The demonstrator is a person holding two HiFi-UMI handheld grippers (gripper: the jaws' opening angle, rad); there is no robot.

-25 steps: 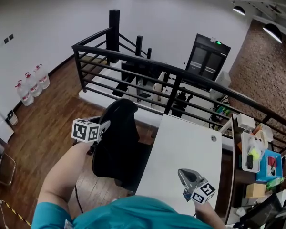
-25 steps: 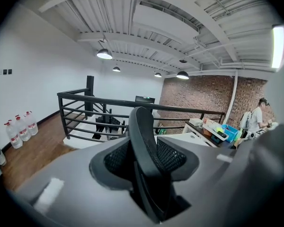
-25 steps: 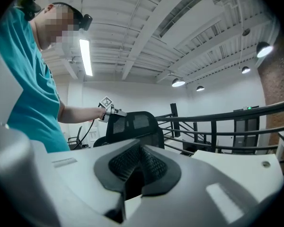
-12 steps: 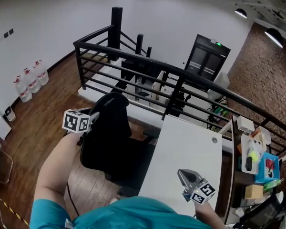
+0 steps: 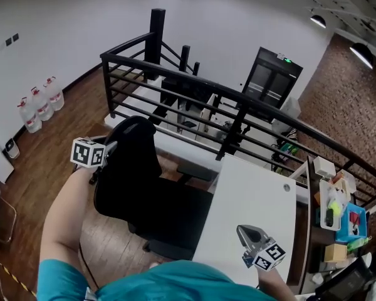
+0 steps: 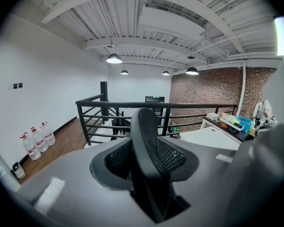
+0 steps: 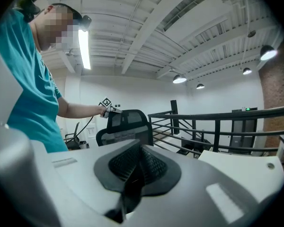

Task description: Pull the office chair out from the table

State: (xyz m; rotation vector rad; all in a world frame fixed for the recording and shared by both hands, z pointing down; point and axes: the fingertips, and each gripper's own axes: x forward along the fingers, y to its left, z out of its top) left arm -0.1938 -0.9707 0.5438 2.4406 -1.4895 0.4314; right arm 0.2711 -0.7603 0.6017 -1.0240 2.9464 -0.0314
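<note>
The black office chair [image 5: 141, 190] stands on the wooden floor [image 5: 44, 168] at the left of the white table [image 5: 257, 187], its backrest turned away from the table and its seat just beside the table's long left edge; whether any of the seat sits under the top cannot be told. The left gripper [image 5: 108, 149] is at the upper left edge of the backrest, and in the left gripper view the left gripper's [image 6: 144, 164] fingers are partly closed with the thin curved rim of the backrest [image 6: 144, 126] clamped between the pads, so it has hold of the chair. The person's bare arm [image 5: 66, 212] stretches out to that gripper. The right gripper [image 5: 245, 232] hangs over the near end of the table, well apart from the chair. In the right gripper view its [image 7: 132, 174] fingers are pressed together with nothing between them, and the chair [image 7: 125, 124] shows beyond them. A black railing [image 5: 194, 86] runs behind the chair and the table, and water bottles [image 5: 41, 105] stand by the far left wall.
</note>
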